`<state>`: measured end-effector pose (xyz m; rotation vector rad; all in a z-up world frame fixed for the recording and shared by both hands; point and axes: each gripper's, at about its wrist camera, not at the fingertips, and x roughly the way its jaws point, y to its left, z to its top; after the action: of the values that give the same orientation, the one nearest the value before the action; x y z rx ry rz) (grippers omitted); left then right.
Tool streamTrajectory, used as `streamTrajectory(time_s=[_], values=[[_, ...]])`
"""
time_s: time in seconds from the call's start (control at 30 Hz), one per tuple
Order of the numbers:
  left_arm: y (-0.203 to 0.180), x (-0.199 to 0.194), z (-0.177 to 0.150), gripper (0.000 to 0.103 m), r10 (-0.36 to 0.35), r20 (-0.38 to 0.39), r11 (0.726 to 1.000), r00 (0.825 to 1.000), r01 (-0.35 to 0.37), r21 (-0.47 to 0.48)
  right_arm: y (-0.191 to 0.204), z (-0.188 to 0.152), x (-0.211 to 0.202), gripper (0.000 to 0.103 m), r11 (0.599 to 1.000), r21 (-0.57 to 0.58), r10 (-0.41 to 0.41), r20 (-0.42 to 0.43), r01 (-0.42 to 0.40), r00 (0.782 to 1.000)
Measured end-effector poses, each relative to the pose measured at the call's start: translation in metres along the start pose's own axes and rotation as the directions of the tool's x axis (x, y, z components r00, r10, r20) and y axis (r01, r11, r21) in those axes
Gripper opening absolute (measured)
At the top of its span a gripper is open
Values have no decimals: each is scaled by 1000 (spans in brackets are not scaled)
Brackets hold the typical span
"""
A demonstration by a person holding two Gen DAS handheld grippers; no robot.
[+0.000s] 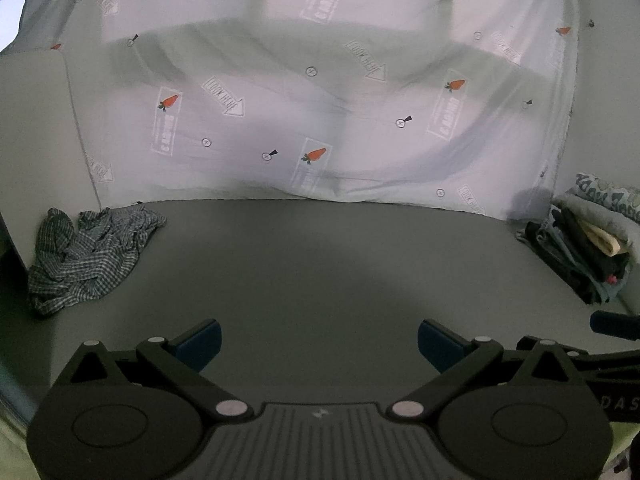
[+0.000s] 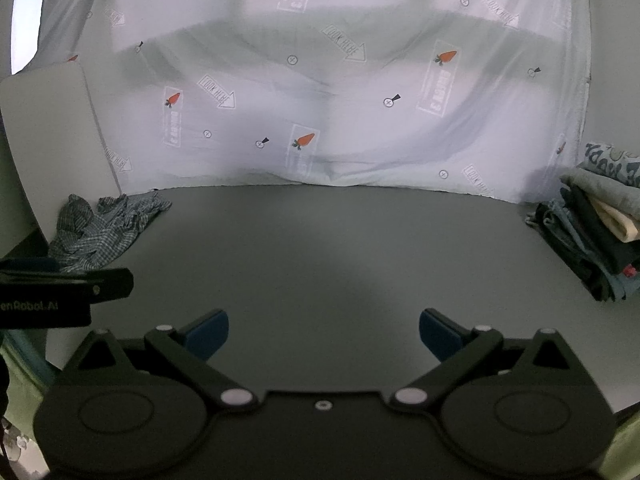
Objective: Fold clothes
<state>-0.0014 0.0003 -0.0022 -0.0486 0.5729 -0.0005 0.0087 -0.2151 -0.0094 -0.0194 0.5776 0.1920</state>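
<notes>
Checked shirt: A checked shirt (image 1: 94, 258) is lying in a crumpled heap at the far left of the gray table (image 1: 320, 264), right by the hanging sheet (image 1: 320, 92). It is not folded.
Pile of clothes: A pile of clothes (image 1: 588, 248) is sitting at the far right edge of the table. These are looking folded and stacked, dark ones low and pale ones on top.
Middle of table: Nothing is lying there in either view.
How the shirt is likely feeling: I am guessing it is light, soft and floppy. It is probably going to sag and slide when lifted, and it is not going to break.
Where to take hold: The bunched folds are hiding the collar and sleeves, so I cannot tell where they are. A loose edge, like the one sticking out toward the sheet, is looking like a good spot to pinch, with one gripper on each side.
Left gripper: The left gripper (image 1: 319, 342) is hanging over the near table with its blue fingers (image 1: 200, 344) spread wide. It is holding nothing and touching nothing.
Right gripper: The right gripper (image 2: 324, 334) is sitting just beside it, jaws also spread wide, with nothing in them.
How far along: One shirt is looking left to fold while the pile is waiting at the right.
</notes>
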Motion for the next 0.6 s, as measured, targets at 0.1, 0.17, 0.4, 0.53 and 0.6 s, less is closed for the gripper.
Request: streamTrajectory(time_s=[0.1, 0.17, 0.4, 0.53, 0.6], values=[[0, 0, -1, 103, -2, 3, 1000, 1000, 2, 2, 0, -1, 0, 103, 1000, 1, -2, 2, 2, 1000], [-1, 0, -1, 103, -5, 4, 1000, 1000, 5, 4, 0, -1, 0, 103, 1000, 3, -3, 2, 3, 1000], [-6, -1, 0, 103, -14, 9, 1000, 1000, 14, 14, 0, -1, -2, 103, 1000, 8, -9, 4, 9, 1000], [-8, -2, 0, 103, -18, 12, 1000, 1000, 17, 19, 1, -1, -3, 103, 1000, 11, -9, 7, 9, 1000], [-9, -3, -1, 103, -18, 13, 1000, 1000, 18, 21, 2, -2, -3, 103, 1000, 12, -9, 7, 9, 1000]])
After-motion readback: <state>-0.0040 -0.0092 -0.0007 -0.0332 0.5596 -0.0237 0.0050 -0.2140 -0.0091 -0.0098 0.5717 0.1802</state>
